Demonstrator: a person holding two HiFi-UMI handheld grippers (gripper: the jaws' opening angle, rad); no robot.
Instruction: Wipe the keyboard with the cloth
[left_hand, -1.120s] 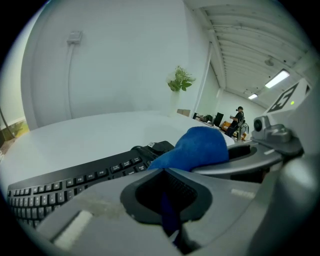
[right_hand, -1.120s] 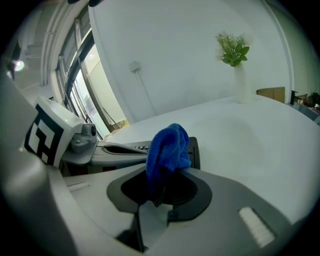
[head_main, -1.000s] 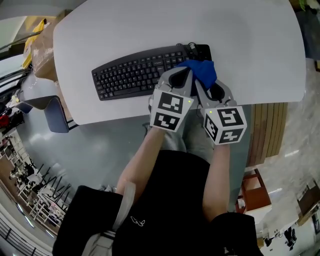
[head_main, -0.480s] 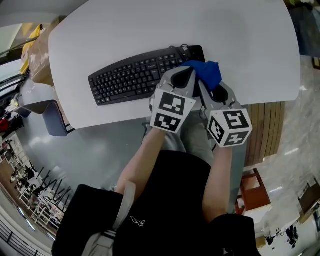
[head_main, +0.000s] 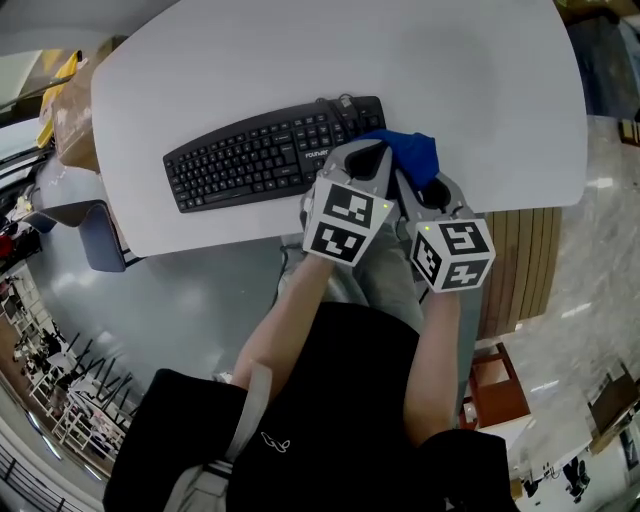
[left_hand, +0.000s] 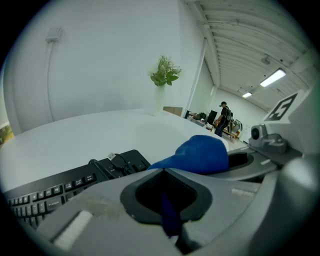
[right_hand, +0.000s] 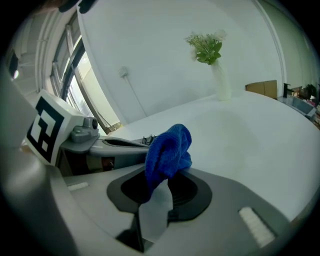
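A black keyboard lies on the white round table, also showing low left in the left gripper view. A blue cloth bunches at the keyboard's right end, mostly past it. My left gripper and right gripper sit side by side at the table's near edge, both shut on the cloth. A strip of the cloth runs between the left gripper jaws. Out of the right gripper jaws rises the cloth in a lump.
A coiled USB cable rests on the keyboard's far right corner. A vase with a green plant stands at the table's far side. A cardboard box and a grey seat are left of the table, wooden slats right.
Both grippers have drifted right with the cloth, from over the keyboard's right keys to mostly past its end. Both stay shut on it.
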